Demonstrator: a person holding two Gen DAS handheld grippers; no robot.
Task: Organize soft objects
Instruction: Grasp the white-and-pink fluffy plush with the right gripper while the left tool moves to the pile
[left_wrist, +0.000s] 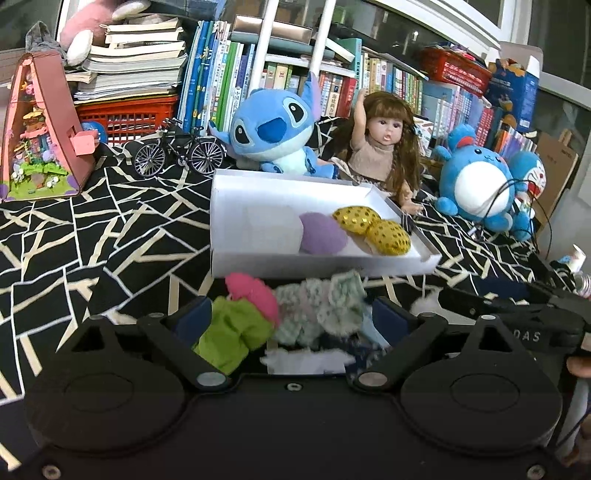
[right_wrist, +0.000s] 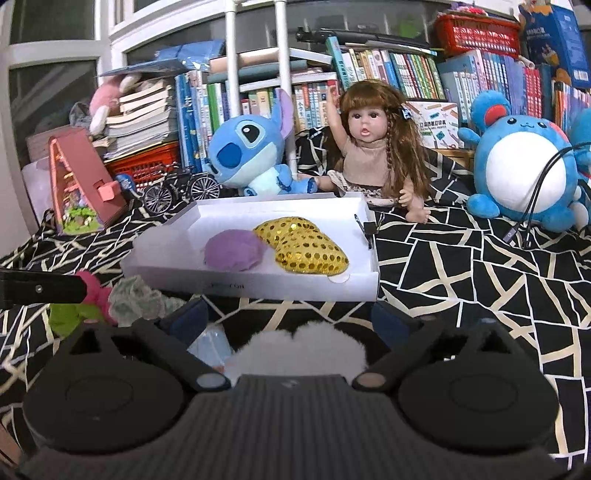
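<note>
In the tray lie 3 soft pieces; near it, both grippers gape over loose scraps.

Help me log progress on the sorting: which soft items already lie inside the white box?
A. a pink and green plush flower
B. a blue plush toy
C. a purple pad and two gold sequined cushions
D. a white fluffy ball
C: the white box holds only the purple pad and the two gold sequined cushions.
</note>
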